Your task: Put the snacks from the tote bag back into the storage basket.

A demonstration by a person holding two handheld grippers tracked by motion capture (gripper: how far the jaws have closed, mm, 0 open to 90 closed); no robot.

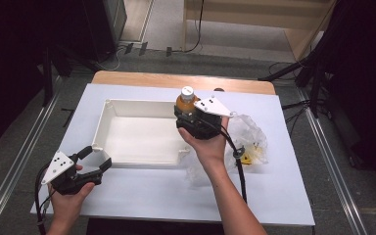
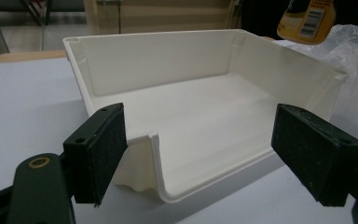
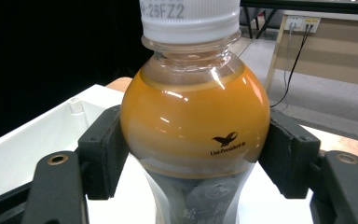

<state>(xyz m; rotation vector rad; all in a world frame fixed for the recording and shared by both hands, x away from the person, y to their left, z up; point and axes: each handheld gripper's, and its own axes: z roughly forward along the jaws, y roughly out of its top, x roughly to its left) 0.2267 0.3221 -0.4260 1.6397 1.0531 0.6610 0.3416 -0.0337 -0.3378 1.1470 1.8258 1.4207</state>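
Note:
A plastic bottle of orange drink (image 3: pixel 193 121) with a white cap (image 1: pixel 187 91) stands upright between the jaws of my right gripper (image 3: pixel 193 154), whose pads press on both sides of its round shoulder. In the high view that gripper (image 1: pixel 192 117) holds the bottle (image 1: pixel 185 102) above the far right corner of a white open-fronted tray (image 1: pixel 108 117). My left gripper (image 1: pixel 97 159) rests low at the tray's near left corner, jaws wide apart with nothing between the pads. Its own view looks into the tray (image 2: pixel 168 65) past its low front lip, with the bottle's base (image 2: pixel 306 21) at top right.
The tray lies on a white sheet (image 1: pixel 142 193) over a wooden table (image 1: pixel 176 81). A crumpled clear plastic bag (image 1: pixel 249 139) with something yellow in it lies right of the tray. Dark stands and cables surround the table.

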